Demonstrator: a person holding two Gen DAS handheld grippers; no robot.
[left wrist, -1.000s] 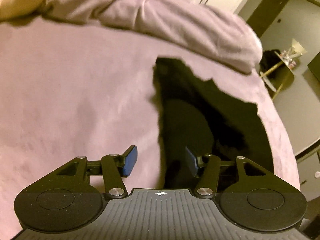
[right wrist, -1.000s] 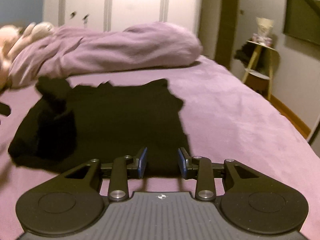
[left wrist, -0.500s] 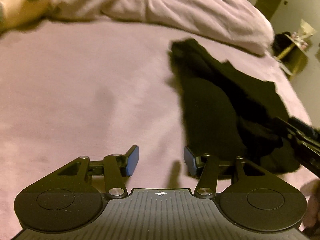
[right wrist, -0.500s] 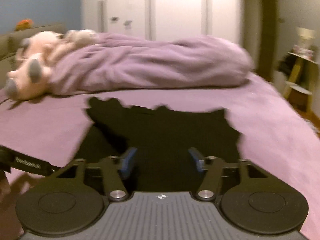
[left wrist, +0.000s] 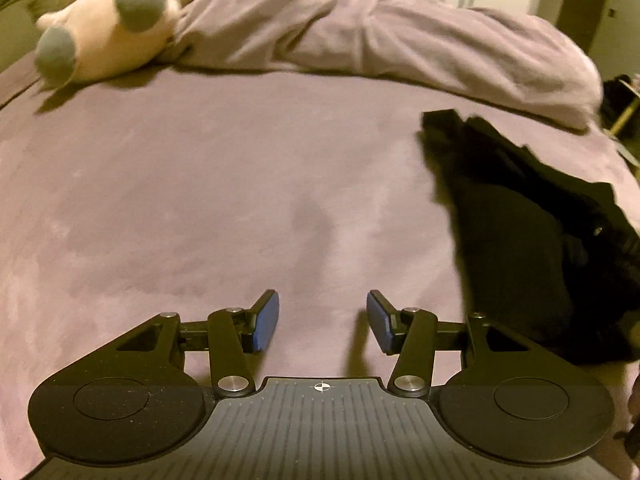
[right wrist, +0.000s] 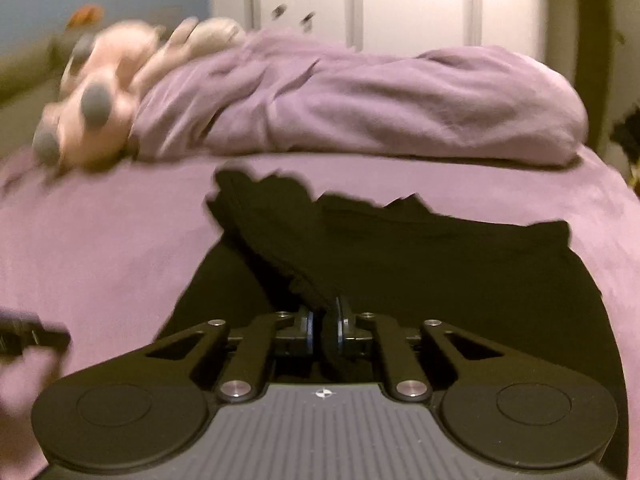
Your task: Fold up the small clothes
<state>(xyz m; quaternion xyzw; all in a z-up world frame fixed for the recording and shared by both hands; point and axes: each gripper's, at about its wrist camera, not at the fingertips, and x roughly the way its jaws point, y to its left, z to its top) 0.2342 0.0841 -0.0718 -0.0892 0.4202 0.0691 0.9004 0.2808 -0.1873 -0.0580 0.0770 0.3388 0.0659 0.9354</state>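
Right hand-held gripper (right wrist: 325,330) pinches near edge of black garment (right wrist: 420,276) lying on purple bed (right wrist: 100,248); left hand-held gripper (left wrist: 322,322) spread, empty, beside it — lift slow, carry fold over w/o dragging.

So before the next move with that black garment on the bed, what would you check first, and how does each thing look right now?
1. Right gripper shut on the black garment: ok.
2. How much cloth sits between its fingers: cannot tell, black on black.
3. Left gripper open and free: ok, it is over bare bedspread.
4. Left gripper lined up with the garment: not ok, the cloth lies off to its right.
5. Garment flat for folding: not ok, one side is bunched.
6. Plush toy and blanket clear of the garment: ok.
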